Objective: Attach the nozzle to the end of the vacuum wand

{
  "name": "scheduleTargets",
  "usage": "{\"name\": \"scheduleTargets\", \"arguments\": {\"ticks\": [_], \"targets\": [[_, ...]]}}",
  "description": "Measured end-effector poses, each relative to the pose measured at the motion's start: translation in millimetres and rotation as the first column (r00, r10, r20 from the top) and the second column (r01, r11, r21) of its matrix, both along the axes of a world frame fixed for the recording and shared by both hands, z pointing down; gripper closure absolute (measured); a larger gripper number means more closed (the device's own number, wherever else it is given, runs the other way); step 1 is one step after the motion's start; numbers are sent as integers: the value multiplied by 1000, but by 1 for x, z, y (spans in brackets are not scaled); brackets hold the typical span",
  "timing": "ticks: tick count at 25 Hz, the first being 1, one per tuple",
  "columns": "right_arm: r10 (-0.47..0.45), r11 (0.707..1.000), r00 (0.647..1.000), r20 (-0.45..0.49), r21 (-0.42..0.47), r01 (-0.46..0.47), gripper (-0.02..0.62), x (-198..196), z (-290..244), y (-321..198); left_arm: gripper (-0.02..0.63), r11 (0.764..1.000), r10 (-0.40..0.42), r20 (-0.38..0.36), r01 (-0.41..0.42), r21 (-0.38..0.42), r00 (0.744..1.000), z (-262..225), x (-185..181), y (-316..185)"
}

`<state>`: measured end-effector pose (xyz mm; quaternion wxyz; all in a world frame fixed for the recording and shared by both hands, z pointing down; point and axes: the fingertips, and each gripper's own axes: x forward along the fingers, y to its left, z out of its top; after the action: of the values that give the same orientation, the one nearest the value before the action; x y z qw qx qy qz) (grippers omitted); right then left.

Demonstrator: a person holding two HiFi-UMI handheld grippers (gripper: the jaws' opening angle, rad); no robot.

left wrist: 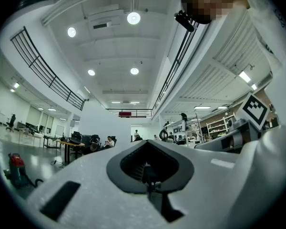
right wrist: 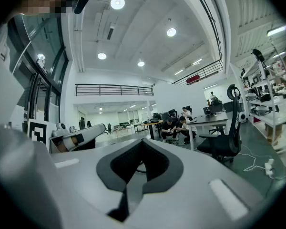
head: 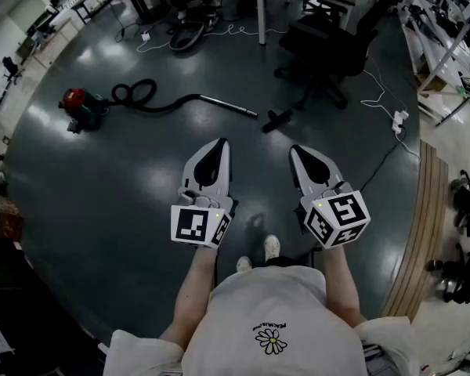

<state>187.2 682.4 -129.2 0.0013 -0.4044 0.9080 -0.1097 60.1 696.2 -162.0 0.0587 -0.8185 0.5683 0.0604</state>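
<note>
My left tool (head: 219,143) and right tool (head: 296,150) are clenched, empty. The nozzle (head: 277,119) lies on the floor (head: 125,186) far ahead, near the end of the wand (head: 228,106). It's likely light, stiff plastic; I'd grip its neck.

Bright ceiling lights (left wrist: 133,17) glare off the glossy dark floor (head: 141,178); heavy fisheye warp, black vignette corners, near foreground soft.

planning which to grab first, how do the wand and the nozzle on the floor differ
The wand is long, thin and silvery; the nozzle is short and black. The wand joins a black hose to the red vacuum; the nozzle lies loose, apart from its tip. Both lie on the floor.
</note>
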Motion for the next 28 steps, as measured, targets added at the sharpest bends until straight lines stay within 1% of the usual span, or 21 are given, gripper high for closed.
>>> {"name": "scheduleTargets", "arguments": {"ticks": [9,12,14,17,21,25,28], "targets": [[0,1000,1000,23,-4,0,591,28,10,-35,604,999,-21,3,21,-25,1000,15,13,-31],[-20,999,1000,23,-27,21,591,33,22,-44,604,999,-20,6,20,-44,1000,26,17,-38],[-40,998,998,43,-50,42,591,28,30,-50,604,998,-20,8,20,-59,1000,35,14,-43],[-72,994,996,56,-80,76,591,15,41,-67,604,996,-39,-3,38,-82,999,52,-1,-58],[-76,993,997,31,-89,78,591,2,52,-118,604,992,-66,-30,62,-111,997,81,-30,-101],[-74,992,997,28,-105,77,591,-24,54,-197,604,988,-99,-67,91,-123,993,96,-79,-177],[-53,993,999,-11,-109,51,591,-52,55,-267,604,992,-81,-71,73,-107,994,94,-111,-248]]}}
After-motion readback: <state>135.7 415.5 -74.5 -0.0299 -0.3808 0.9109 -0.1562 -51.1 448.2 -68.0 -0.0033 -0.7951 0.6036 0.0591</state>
